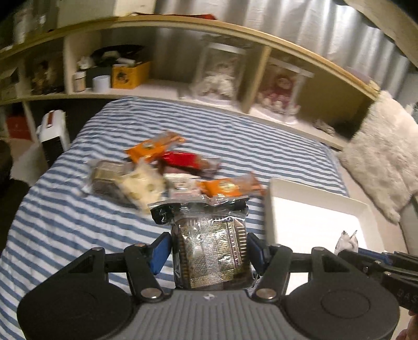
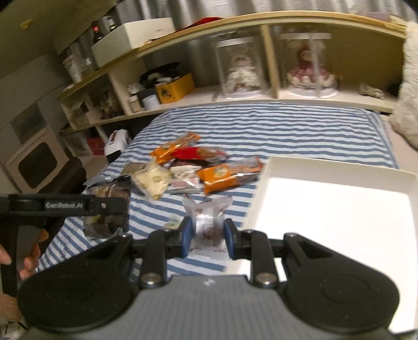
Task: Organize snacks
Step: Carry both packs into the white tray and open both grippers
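Blue-and-white striped bed under wooden shelving; shallow white cardboard tray at right, loose snack packets piled mid-bed. Left gripper fingers clenched on clear-wrapped brown biscuit pack, lifted off bed. Right gripper fingers clenched on small clear-wrapped round pastry, just beside tray's near-left edge.

The lower end of the clear-wrapped biscuit pack is hidden behind the gripper body. Printing on the orange packets in the snack pile is too blurred to read. The white box runs off the right edge in the right wrist view. A hand at the left edge shows only partly.
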